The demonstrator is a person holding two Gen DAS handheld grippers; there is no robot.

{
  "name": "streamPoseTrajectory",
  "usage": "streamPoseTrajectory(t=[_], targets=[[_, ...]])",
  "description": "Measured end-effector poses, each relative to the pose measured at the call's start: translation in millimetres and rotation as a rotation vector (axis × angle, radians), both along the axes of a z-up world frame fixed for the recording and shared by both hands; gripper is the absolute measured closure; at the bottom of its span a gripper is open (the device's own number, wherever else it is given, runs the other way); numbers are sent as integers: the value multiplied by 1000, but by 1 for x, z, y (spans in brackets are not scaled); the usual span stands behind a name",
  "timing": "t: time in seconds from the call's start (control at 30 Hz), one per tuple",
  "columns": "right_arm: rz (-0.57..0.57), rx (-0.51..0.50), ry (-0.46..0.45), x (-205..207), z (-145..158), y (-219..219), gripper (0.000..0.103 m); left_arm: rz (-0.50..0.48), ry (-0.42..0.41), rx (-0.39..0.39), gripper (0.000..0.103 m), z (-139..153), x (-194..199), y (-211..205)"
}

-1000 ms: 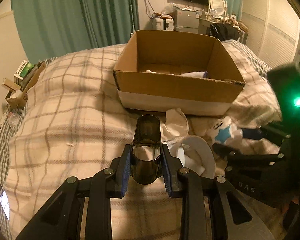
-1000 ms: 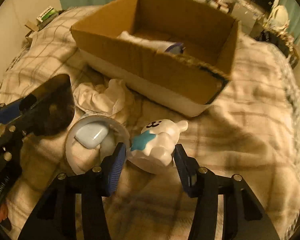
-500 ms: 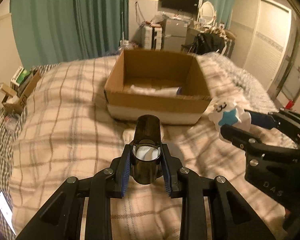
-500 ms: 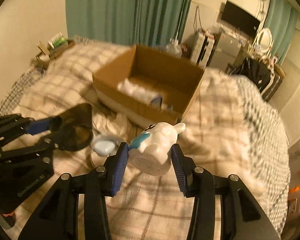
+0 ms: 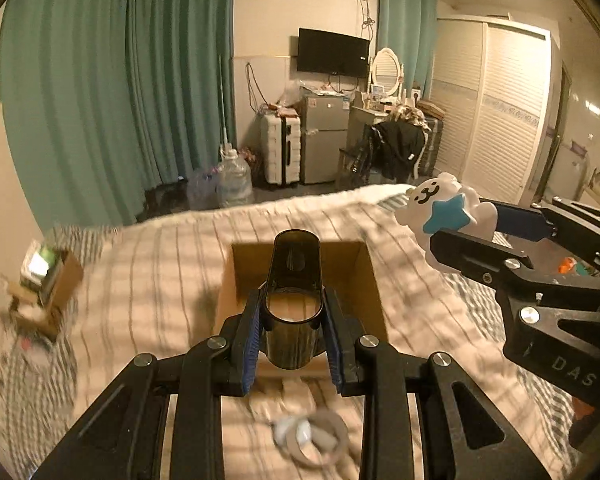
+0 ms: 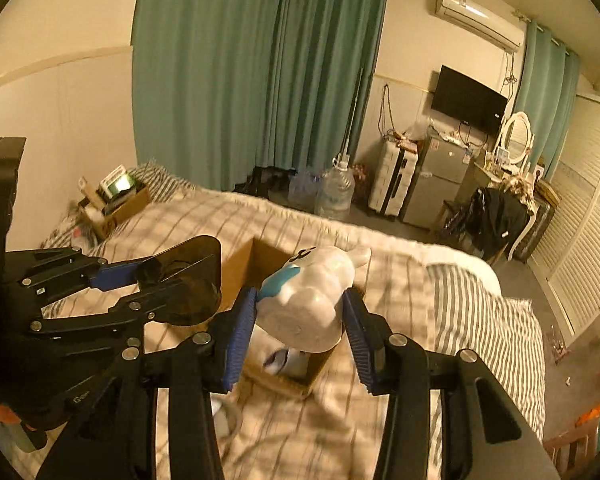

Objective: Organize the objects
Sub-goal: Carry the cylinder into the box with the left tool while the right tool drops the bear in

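Teal curtain point(image 5: 112, 92) at far left, behind plaid bed blanket point(image 5: 148, 264); small carton of clutter point(image 5: 46, 280) on the bed's left edge. Near centre, left gripper point(image 5: 292, 320) pinching dark translucent cup point(image 5: 294, 312), held in the air above the open cardboard box point(image 5: 364, 280), hiding most of the box interior. Below, between the fingers, blurred white ring with pale blue piece point(image 5: 312, 436) lying on the blanket. To the right, right gripper point(image 6: 296, 324) clamped on white cat figurine with blue star point(image 6: 304, 300), likewise aloft over the box point(image 6: 256, 264); blue-and-white item point(image 6: 280, 360) visible inside beneath it. Far right background: water jug point(image 5: 232, 180), white suitcase point(image 5: 280, 148), small fridge point(image 5: 324, 136), wall television point(image 5: 332, 52), louvred wardrobe point(image 5: 496, 112).
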State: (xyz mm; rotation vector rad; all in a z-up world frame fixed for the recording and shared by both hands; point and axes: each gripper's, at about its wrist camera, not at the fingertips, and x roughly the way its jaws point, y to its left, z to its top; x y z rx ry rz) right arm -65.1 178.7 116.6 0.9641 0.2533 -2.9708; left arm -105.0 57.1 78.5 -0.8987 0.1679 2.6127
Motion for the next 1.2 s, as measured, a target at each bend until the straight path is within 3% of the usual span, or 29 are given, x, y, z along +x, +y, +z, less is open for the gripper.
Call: streamPoseTrajectory(t=[0.13, 0.23, 0.33, 0.47, 0.63, 0.83, 0.87, 0.93, 0.97, 1.13, 1.2], targets=[[2, -1, -4, -38, -1, 5, 60, 3, 1, 1, 75, -4, -34, 5], [3, -11, -29, -64, -19, 10, 60, 1, -41, 23, 75, -28, -62, 7], [6, -22, -88, -91, -52, 17, 60, 5, -91, 38, 75, -64, -86, 7], [0, -9, -159, -120, -108, 24, 60, 13, -166, -9, 75, -117, -112, 15], [-16, -53, -221, -138, -158, 42, 60, 17, -215, -42, 75, -158, -131, 26], [-21, -140, -195, -132, -158, 57, 59, 12, -191, -67, 72, -163, -128, 29], [-34, -152, -178, -129, -151, 59, 58, 12, -184, -69, 69, -158, -124, 29], [-46, -155, -157, -123, -139, 60, 43, 23, -167, -74, 45, -148, -119, 27], [-60, -146, -137, -116, -130, 61, 33, 46, -149, -84, 28, -141, -113, 23], [-94, -86, -99, -78, -100, 60, 26, 88, -140, -64, 19, -113, -78, -10], [-109, -64, -88, -57, -88, 57, 18, 115, -140, -56, 10, -106, -67, -24]])
